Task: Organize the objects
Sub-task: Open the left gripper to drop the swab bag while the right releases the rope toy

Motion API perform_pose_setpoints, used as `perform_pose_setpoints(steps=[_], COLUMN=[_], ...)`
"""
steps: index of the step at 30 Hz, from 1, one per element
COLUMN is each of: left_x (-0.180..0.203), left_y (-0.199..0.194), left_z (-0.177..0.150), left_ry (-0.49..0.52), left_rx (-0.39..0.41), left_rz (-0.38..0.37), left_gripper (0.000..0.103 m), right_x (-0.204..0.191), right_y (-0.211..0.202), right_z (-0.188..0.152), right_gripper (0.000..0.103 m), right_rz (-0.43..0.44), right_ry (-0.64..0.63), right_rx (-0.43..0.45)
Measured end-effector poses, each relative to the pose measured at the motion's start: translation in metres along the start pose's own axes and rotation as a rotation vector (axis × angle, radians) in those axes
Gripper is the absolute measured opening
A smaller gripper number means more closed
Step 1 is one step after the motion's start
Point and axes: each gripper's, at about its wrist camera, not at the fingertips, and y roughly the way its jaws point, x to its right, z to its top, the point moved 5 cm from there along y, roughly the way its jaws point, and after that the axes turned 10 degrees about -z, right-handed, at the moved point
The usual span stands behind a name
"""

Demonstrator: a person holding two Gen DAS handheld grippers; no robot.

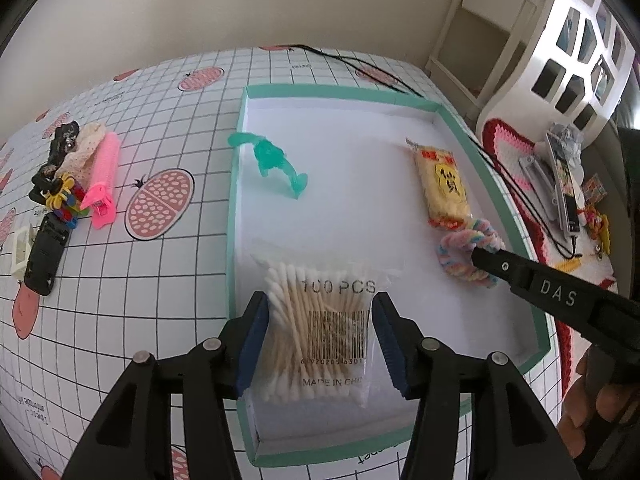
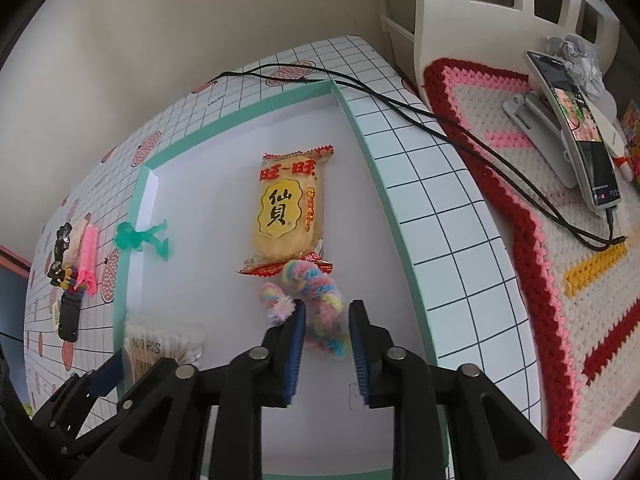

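Observation:
A shallow white tray with a teal rim point(image 1: 236, 184) point(image 2: 384, 184) lies on the gridded tablecloth. In the left wrist view my left gripper point(image 1: 320, 312) is open, its blue pads on either side of a bag of cotton swabs point(image 1: 320, 320) lying in the tray; the bag also shows in the right wrist view point(image 2: 160, 346). My right gripper point(image 2: 326, 320) point(image 1: 480, 258) is open around a pastel fuzzy hair tie point(image 2: 320, 300) point(image 1: 468, 248) in the tray. A yellow rice cracker packet point(image 2: 288, 212) point(image 1: 442, 184) and a green toy figure point(image 1: 276, 162) point(image 2: 144, 236) also lie in the tray.
Left of the tray lie a pink hair clip point(image 1: 104, 180), a black clip point(image 1: 44, 256), small hair ties point(image 1: 64, 196) and a white piece point(image 1: 20, 252). Black cables point(image 2: 400, 108) cross the table. At the right, a crocheted mat point(image 2: 540, 240) holds a phone on a stand point(image 2: 576, 132).

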Motion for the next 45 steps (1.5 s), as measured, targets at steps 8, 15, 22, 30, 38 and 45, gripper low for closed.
perform_pose_setpoints(steps=[8, 15, 22, 30, 38, 45], left_x=[-0.002, -0.009, -0.013, -0.018, -0.027, -0.033], left_y=[-0.013, -0.018, -0.019, -0.020, -0.018, -0.023], left_z=[0.008, 0.013, 0.012, 0.012, 0.011, 0.012], left_ry=[-0.011, -0.035, -0.050, -0.068, -0.117, -0.143], left_rx=[0.067, 0.099, 0.099, 0.104, 0.101, 0.119], left_rz=[-0.005, -0.001, 0.012, 0.033, 0.035, 0.046], left_gripper=[0.055, 0.055, 0.062, 0.069, 0.069, 0.070], right_x=[0.000, -0.001, 0.000, -0.001, -0.006, -0.010], right_y=[-0.005, -0.004, -0.004, -0.003, -0.006, -0.015], right_z=[0.003, 0.002, 0.003, 0.002, 0.001, 0.004], right_gripper=[0.027, 0.041, 0.041, 0.059, 0.066, 0.070], right_rz=[0.011, 0.004, 0.010, 0.018, 0.040, 0.067], right_ry=[0.007, 0.006, 0.008, 0.009, -0.001, 0.001], right_rx=[0.031, 0.034, 0.037, 0.039, 0.047, 0.090])
